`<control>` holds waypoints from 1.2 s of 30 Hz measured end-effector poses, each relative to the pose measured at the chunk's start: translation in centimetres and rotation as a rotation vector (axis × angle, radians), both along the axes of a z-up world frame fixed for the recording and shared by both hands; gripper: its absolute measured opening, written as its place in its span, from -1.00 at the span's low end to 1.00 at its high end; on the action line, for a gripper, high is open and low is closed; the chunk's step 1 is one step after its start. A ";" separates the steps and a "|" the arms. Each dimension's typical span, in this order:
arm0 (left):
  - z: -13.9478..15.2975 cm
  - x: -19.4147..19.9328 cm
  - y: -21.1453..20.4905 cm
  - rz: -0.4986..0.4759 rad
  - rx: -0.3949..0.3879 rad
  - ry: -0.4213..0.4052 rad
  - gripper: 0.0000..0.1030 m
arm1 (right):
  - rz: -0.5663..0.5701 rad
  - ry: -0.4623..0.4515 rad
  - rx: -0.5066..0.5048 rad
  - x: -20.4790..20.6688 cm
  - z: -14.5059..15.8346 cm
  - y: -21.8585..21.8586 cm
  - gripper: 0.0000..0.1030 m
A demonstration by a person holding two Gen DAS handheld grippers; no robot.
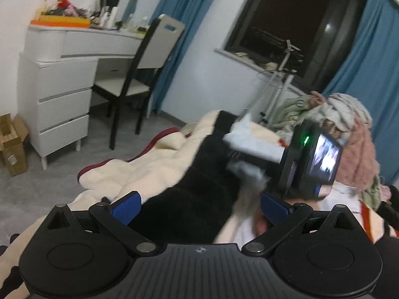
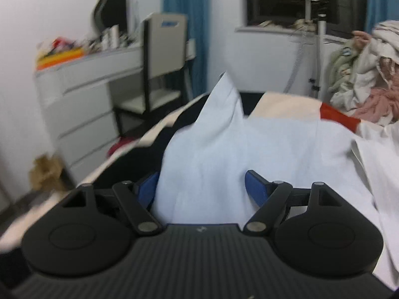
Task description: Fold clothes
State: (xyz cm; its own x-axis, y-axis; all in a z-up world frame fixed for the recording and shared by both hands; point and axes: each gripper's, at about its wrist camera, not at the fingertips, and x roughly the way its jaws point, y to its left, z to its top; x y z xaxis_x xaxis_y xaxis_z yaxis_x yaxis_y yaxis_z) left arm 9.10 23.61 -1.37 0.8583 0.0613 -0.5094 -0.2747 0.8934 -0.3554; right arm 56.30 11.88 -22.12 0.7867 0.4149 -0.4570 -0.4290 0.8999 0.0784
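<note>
The pale blue garment lies on the bed, bunched up into a peak just in front of the right gripper; its blue pads stand spread with the cloth mounded between them, so it looks released rather than clamped; the left gripper is likewise spread wide, holding nothing, with a black garment lying across the bed ahead of it. To my eye the step is taking hold of the blue cloth; better to pinch a single edge or corner than the whole mound, then lift and shake it flat on the bed before any fold. Counting: two grippers; one blue garment; one black one; one heaped pile of clothes at the far end of the bed, its pieces too tangled to number; one chair beyond the bed.
</note>
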 end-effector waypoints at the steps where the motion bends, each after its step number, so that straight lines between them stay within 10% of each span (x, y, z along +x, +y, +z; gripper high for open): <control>1: -0.4 0.3 0.2 0.006 -0.006 0.005 0.99 | -0.040 0.001 0.023 1.0 -0.1 0.1 0.00; 3: -0.9 0.6 0.5 0.013 -0.016 0.005 0.99 | -0.136 0.030 0.039 2.9 -0.1 -0.2 -0.78; 9: -0.7 -0.3 -0.8 -0.048 -0.023 -0.024 0.99 | -0.121 -0.071 0.028 1.6 3.7 -3.0 -0.83; 17: 1.2 -4.2 -3.6 -0.174 -0.068 -0.083 0.99 | -0.309 -0.209 0.165 -2.3 11.1 -17.9 -0.84; 25: -0.2 -4.2 -8.6 -0.298 0.004 -0.060 0.99 | -0.572 -0.038 0.219 -1.5 5.2 -32.0 -0.78; 26: -0.6 -3.8 -9.0 -0.308 0.017 -0.050 0.99 | -0.579 0.006 0.221 -1.1 4.0 -32.8 -0.67; 29: -1.5 -2.6 -9.9 -0.327 0.039 -0.023 0.99 | -0.584 0.096 0.216 -0.3 1.2 -33.7 0.74; 36: -2.2 -1.5 -10.4 -0.372 0.066 -0.020 0.99 | -0.537 0.010 0.197 -5.0 3.2 -33.0 0.80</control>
